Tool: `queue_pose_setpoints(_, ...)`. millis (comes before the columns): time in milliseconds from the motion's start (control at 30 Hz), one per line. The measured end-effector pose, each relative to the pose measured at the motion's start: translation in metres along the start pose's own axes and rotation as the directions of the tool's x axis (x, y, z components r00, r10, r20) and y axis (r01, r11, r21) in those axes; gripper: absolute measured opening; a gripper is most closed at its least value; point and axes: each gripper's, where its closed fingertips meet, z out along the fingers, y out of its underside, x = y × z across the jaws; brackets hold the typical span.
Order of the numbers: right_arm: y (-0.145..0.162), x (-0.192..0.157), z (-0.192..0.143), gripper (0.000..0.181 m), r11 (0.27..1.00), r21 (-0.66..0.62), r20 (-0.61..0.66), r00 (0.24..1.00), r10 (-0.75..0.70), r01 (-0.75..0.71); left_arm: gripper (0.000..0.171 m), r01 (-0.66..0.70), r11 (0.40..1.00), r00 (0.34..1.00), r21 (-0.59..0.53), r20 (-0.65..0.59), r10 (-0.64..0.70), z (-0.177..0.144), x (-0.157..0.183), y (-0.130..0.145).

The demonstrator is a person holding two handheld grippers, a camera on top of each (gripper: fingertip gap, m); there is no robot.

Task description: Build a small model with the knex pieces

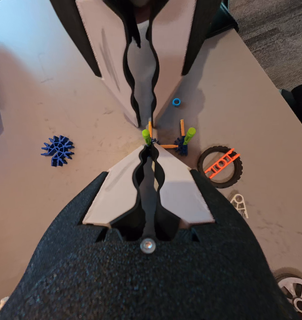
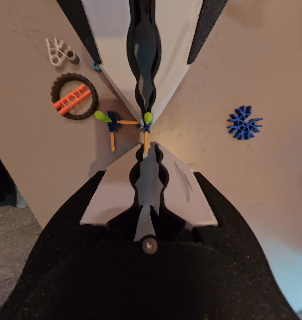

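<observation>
Gripping blue connector [image 1: 152, 141], left gripper [image 1: 149, 147], right gripper [image 2: 146, 147] on orange rod [image 2: 146, 139]

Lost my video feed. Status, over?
Left hand-held gripper shut on blue snowflake connector. Right hand-held gripper shut on orange plastic rod. Black rubber tyre nearby, clear.

The left gripper [image 1: 149, 147] and right gripper [image 2: 147, 144] point tip to tip from opposite sides, each angled steeply down, jaws nearly closed, tips almost meeting.
</observation>
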Motion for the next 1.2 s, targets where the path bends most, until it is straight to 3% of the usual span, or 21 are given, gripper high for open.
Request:
queue_pose_setpoints(267, -0.005, 0.0007, 0.0023, 0.004, 0.994, 0.104, 0.004, 0.999, 0.032, -0.032, 0.001, -0.009, 1.0, 1.0, 0.021, 0.01, 0.008, -0.0013, -0.0016, 0.0004)
queue_pose_setpoints(567, -0.0058, 0.0025, 0.0024, 0.001, 0.989, 0.144, -0.026, 0.999, 0.024, -0.02, 0.001, -0.022, 1.0, 0.999, 0.005, 0.025, 0.022, -0.0051, -0.0061, 0.0043)
queue_pose_setpoints(833, -0.0065, 0.0025, 0.0025, 0.001, 0.985, 0.172, -0.022, 0.999, 0.023, -0.019, 0.001, -0.012, 0.998, 1.0, 0.057, 0.01, 0.011, -0.0082, -0.006, -0.0045)
queue_pose_setpoints(1200, -0.0068, 0.0025, 0.0027, 0.001, 0.981, 0.193, -0.013, 1.0, 0.021, -0.018, 0.001, 0.014, 1.0, 1.0, 0.008, 0.001, -0.014, -0.0021, -0.0085, 0.0013)
